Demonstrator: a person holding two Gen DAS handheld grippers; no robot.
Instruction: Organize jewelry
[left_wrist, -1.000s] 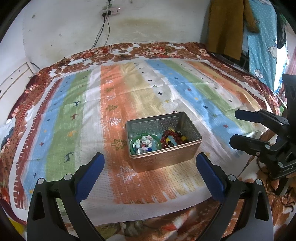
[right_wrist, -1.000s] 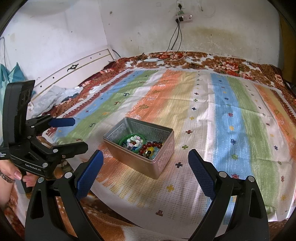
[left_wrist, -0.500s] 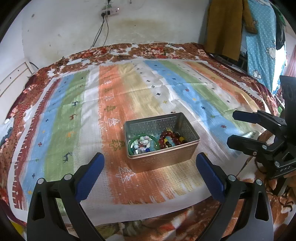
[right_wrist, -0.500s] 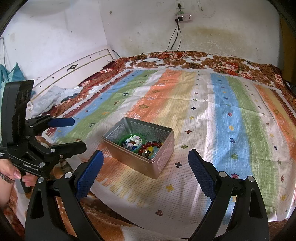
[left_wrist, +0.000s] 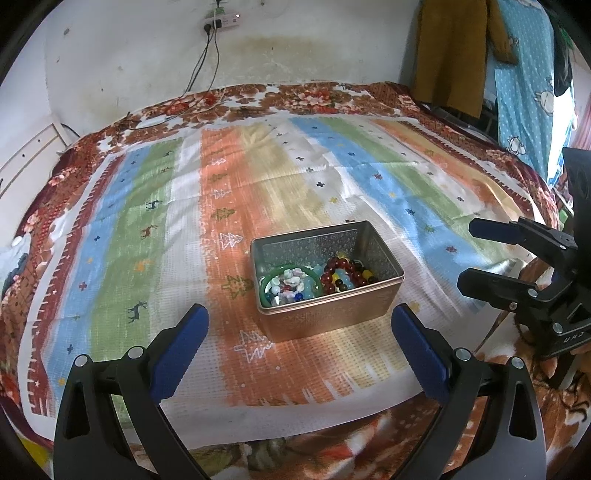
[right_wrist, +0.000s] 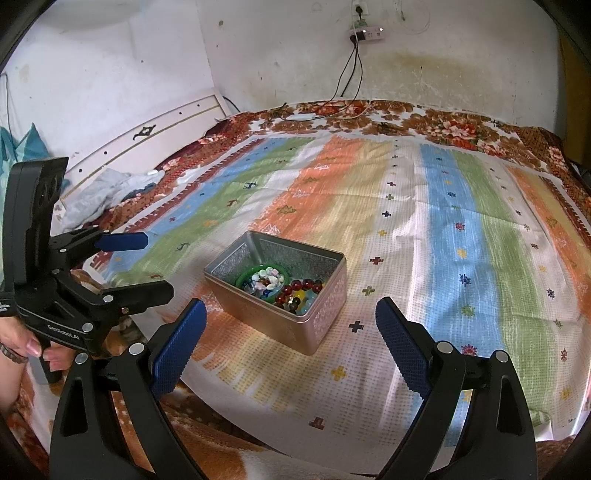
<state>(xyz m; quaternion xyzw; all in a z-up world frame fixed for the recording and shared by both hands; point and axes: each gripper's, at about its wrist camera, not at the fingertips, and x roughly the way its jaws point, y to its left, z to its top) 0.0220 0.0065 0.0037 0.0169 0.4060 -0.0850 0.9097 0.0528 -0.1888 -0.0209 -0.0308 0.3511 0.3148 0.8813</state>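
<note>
Both black blue-padded grippers, left gripper (left_wrist: 299, 325) and right gripper (right_wrist: 291, 321), gape wide, holding nothing; the rectangular embossed metal tin (left_wrist: 332, 314) of beaded bracelets (left_wrist: 347, 275) sits on the striped cloth (left_wrist: 147, 229) ahead

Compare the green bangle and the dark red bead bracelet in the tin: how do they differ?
The green bangle is one smooth solid ring; the dark red bead bracelet is a string of separate round beads. The bangle lies toward the tin's left end in the left wrist view, the bead bracelet toward its right. The bangle rings a heap of pale mixed beads; the bracelet lies over yellow and blue ones. Both rest inside the open tin, ungripped.
</note>
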